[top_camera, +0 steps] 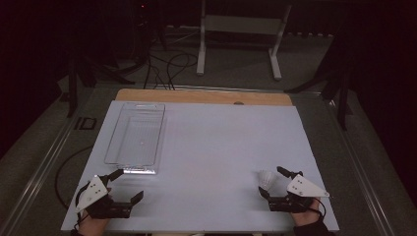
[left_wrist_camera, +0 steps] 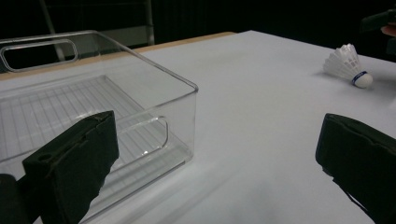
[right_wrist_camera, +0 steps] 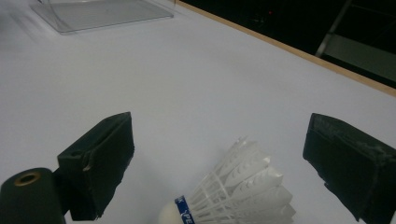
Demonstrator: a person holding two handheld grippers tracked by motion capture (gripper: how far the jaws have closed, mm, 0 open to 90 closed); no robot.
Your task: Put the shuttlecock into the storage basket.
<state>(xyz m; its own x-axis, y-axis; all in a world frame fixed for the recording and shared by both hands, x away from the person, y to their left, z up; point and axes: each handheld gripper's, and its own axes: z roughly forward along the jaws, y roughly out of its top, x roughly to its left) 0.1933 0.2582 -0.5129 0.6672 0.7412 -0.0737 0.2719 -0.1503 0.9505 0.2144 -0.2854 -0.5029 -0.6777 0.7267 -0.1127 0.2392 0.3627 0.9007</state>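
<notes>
Desk (top_camera: 221, 147): a white sheet is being carried on a wooden top, of which a strip is being shown at the far edge.

Clear bin (top_camera: 135, 137): a long, see-through plastic box with cut-out handles is being kept on the far left part of the desk, empty. It is judged stiff, light and smooth-walled.

Left claw (top_camera: 129, 184): it is being held low at the near left corner, just short of the bin's near end. Its jaws are being kept wide apart, with nothing between them.

Right claw (top_camera: 273, 183): it is being held at the near right of the desk. Its jaws are likewise being kept wide apart and are flanking the shuttlecock, no contact being made as far as can be told.

Shuttlecock (right_wrist_camera: 236, 189): it is lying on its side on the desk, well apart from the bin. It is judged very light and easily rolled. The white feather skirt is judged fragile and easily crushed; a gentle hold at the firm rounded base (right_wrist_camera: 170, 215), by the blue band, is being recommended.
</notes>
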